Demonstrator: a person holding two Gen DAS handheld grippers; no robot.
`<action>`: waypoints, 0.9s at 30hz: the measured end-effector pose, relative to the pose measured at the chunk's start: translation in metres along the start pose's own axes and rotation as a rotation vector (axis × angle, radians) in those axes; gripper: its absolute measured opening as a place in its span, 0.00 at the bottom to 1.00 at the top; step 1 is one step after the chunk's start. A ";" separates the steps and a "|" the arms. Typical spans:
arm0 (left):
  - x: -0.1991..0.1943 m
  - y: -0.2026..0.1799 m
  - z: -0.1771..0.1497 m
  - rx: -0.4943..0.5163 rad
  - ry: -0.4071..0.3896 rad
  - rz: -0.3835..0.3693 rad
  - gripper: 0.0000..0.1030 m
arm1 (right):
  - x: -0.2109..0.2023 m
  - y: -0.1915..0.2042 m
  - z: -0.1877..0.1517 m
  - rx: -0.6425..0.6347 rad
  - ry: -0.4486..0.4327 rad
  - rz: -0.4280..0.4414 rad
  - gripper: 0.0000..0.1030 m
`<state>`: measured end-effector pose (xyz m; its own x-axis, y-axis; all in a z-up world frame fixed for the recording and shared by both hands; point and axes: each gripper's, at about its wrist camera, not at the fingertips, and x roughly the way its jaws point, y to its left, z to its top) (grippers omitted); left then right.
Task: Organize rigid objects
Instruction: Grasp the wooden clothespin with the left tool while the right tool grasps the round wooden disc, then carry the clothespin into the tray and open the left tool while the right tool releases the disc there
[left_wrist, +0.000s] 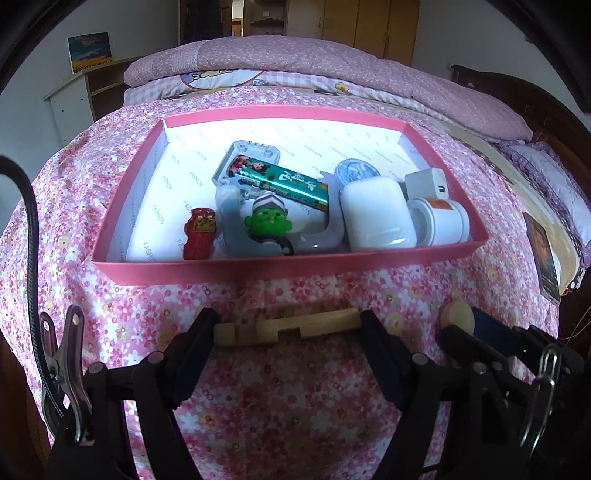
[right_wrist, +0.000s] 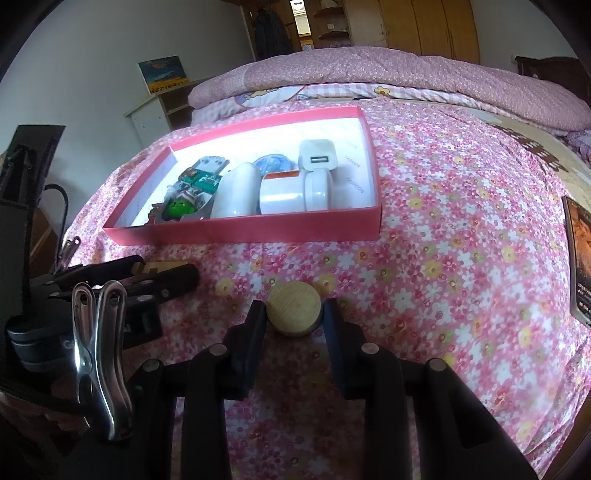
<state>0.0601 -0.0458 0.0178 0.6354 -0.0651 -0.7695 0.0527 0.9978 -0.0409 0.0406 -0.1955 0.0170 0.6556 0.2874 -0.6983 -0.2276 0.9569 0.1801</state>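
At lower centre of its own view, the left gripper (left_wrist: 288, 326) is clamped end to end on a notched wooden strip (left_wrist: 286, 328). The right gripper (right_wrist: 293, 312) pinches a round wooden disc (right_wrist: 293, 308), though contact on its right side looks marginal. Both loads appear ready for delivery. Next calls for carrying them forward over the near wall into the pink box (left_wrist: 280, 271), mid-frame, avoiding the green toothpaste carton (left_wrist: 280, 179) and white case (left_wrist: 376, 214).

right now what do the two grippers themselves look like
Both are matte black. The left gripper and the right gripper each have two flat, slab-like fingers on jointed links with round silver rivets. Silver metal spring clips are attached beside them, and a black cable loops along the left one.
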 end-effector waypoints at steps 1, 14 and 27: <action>-0.001 0.001 -0.001 0.007 0.000 0.009 0.78 | 0.000 0.002 0.000 -0.007 0.001 -0.009 0.32; -0.019 0.004 -0.001 0.052 -0.033 0.050 0.78 | -0.003 0.003 0.004 0.002 0.004 -0.007 0.32; -0.040 0.015 0.017 0.034 -0.107 0.045 0.78 | -0.020 0.019 0.024 -0.020 -0.044 0.022 0.32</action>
<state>0.0489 -0.0281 0.0589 0.7159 -0.0232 -0.6978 0.0472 0.9988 0.0152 0.0403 -0.1818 0.0510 0.6808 0.3107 -0.6634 -0.2570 0.9493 0.1808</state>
